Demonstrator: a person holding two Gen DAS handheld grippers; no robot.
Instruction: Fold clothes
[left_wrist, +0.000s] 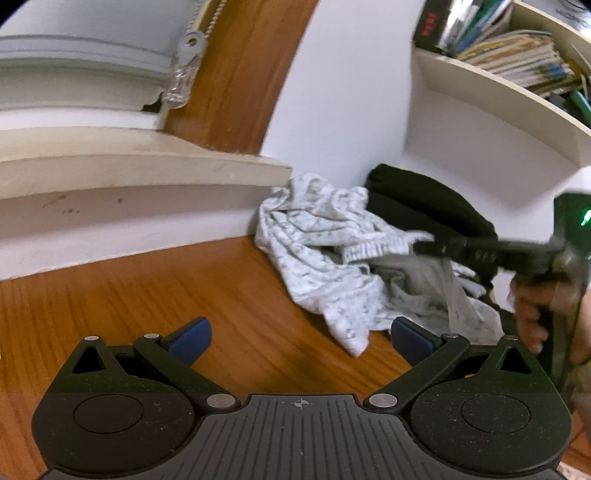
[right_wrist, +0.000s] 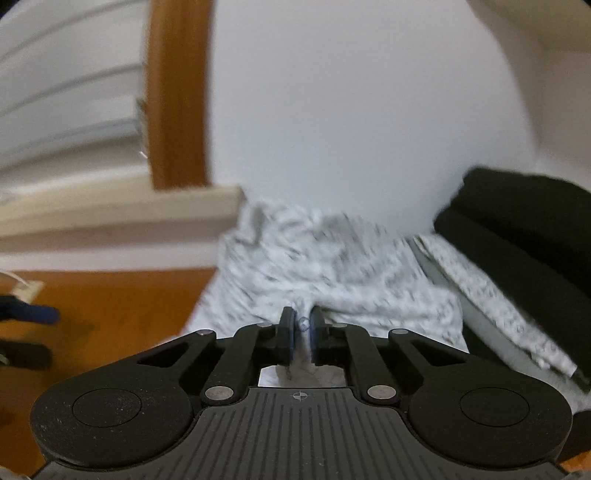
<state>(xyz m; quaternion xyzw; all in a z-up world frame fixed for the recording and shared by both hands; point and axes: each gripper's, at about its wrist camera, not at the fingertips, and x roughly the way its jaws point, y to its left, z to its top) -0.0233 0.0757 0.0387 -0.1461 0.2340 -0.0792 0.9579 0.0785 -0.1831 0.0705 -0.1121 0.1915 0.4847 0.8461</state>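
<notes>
Presently: patterned garment (left_wrist: 325, 251), crumpled on the worktop (left_wrist: 147, 295) at the far wall, touching a black garment (left_wrist: 424, 199) on its right. Right claw (right_wrist: 302, 326), pinched onto the patterned cloth. Left claw (left_wrist: 301, 336), spread wide, empty, above bare wood nearby.

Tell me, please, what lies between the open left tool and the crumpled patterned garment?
Only bare wooden tabletop, seen in the left wrist view, separates the left tool from the patterned garment.
</notes>
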